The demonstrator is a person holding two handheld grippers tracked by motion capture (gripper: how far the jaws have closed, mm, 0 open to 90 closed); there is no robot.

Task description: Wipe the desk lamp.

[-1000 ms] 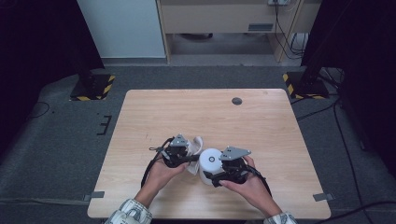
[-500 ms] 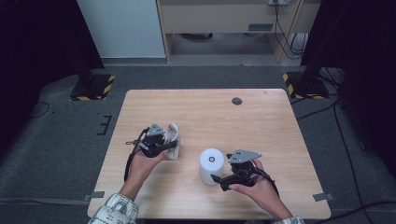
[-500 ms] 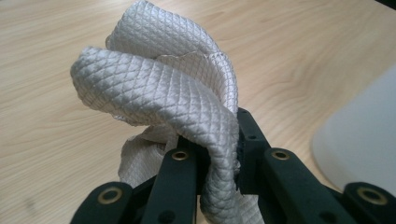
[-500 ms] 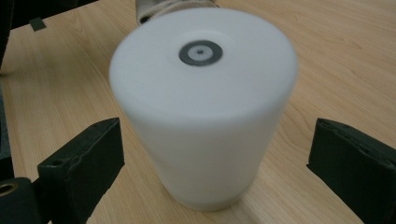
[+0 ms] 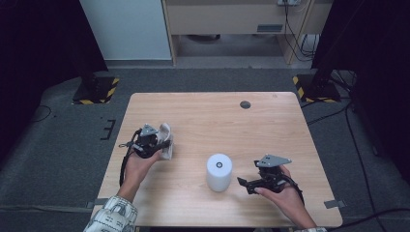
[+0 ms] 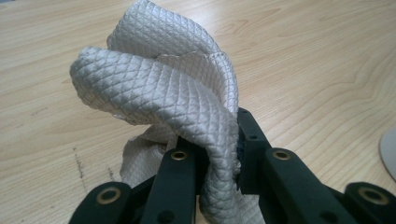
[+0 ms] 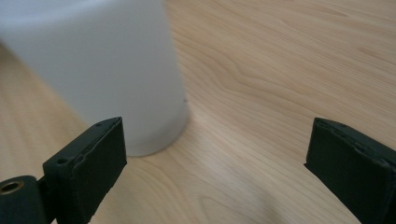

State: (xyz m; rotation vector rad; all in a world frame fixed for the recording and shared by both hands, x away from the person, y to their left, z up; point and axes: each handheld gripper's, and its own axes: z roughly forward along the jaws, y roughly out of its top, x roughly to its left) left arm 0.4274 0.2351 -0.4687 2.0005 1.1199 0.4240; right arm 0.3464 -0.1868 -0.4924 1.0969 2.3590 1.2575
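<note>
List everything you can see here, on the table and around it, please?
Cloth: one, pale grey, quilted, bunched up and pinched in the left gripper at the table's left side.
Roll: one, white, upright cylinder, standing free near the table's front middle.
Small disc: one, dark, flat on the table near its far edge.
Table: one, light wood, on grey carpet.
Striped stand feet: two, black and yellow, on the floor by the far corners.
Cabinet: one, beige, behind the table.
Left gripper: one, black, fingers closed on the cloth.
Right gripper: one, black, fingers wide apart beside the roll, holding nothing.
</note>
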